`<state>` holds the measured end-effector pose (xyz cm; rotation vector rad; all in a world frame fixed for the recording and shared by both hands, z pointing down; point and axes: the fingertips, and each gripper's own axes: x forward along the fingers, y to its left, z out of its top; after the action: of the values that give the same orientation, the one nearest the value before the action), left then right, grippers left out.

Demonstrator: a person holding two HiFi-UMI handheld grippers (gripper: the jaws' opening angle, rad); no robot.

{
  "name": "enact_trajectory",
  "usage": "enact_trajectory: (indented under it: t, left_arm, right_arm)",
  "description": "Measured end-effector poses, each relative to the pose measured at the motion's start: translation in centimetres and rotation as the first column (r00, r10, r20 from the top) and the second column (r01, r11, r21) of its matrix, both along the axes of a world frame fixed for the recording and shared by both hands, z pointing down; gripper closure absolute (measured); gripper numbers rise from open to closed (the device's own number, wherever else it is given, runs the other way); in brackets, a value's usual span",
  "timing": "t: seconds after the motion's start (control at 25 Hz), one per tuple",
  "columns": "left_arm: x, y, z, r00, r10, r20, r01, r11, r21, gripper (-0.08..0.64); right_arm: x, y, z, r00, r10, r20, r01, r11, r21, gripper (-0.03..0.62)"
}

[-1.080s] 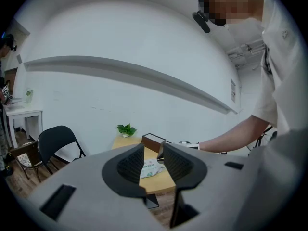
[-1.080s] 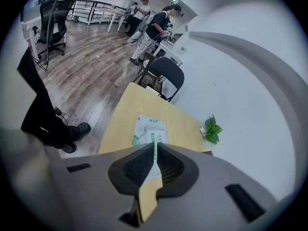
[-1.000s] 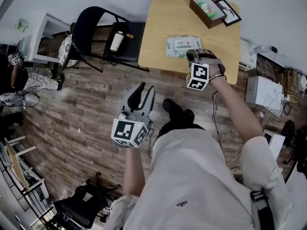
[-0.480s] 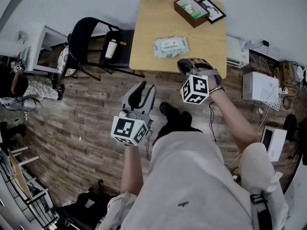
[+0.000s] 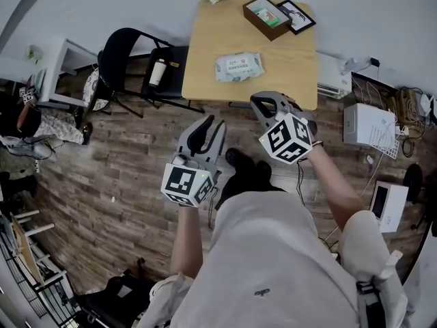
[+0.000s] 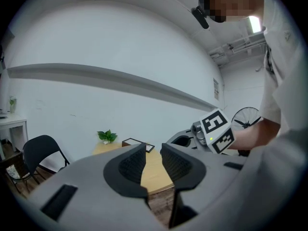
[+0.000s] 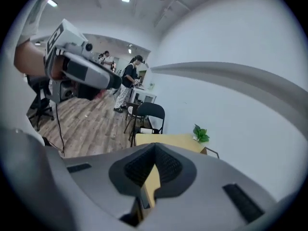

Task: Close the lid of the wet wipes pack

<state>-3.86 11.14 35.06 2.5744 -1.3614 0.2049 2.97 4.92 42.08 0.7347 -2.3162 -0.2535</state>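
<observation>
Head view, nearest first: holding left gripper [image 5: 208, 127] over floor [image 5: 123, 156], empty jaws just closing a little yet apart; holding right gripper [image 5: 263, 102] pinched shut, empty, nearer table [image 5: 205, 53]; facing wipes pack [image 5: 239, 67] lying crosswise on it, beyond, slightly left

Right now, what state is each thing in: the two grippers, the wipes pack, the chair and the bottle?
left gripper: jaws apart, nothing between them; they have just been closing a little.
right gripper: jaws shut, empty.
wet wipes pack: flat on the table, touched by neither gripper; lid seems down, too small to be sure.
chair: unfolded, upright.
bottle: lying on the chair seat.
</observation>
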Motion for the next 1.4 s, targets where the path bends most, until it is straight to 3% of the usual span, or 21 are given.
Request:
enact_trajectory:
  t: [0.24, 0.64, 1.08, 1.4]
  left_arm:
    - [0.4, 0.3, -0.2, 1.000, -0.009, 0.005, 0.009, 1.000, 0.011, 0.476]
    - [2.0, 0.6, -0.4, 1.000, 0.012, 0.025, -0.012, 1.000, 0.014, 0.528]
    - [2.8, 0.8, 0.0, 0.998, 0.015, 0.054, -0.015, 1.000, -0.004, 0.552]
    - [2.9, 1.1, 0.0, 0.998, 0.018, 0.055, -0.017, 1.000, -0.006, 0.552]
  right_arm:
    - [-0.5, 1.9, -2.8, 0.987, 0.007, 0.163, 0.004, 0.998, -0.062, 0.594]
    - [-0.2, 4.5, -5.6, 0.942, 0.031, 0.334, 0.011, 0.992, -0.124, 0.594]
    - [0.4, 5.5, -6.3, 0.917, 0.049, 0.396, 0.011, 0.989, -0.149, 0.594]
    - [0.6, 5.7, -6.2, 0.920, 0.050, 0.390, 0.005, 0.990, -0.139, 0.594]
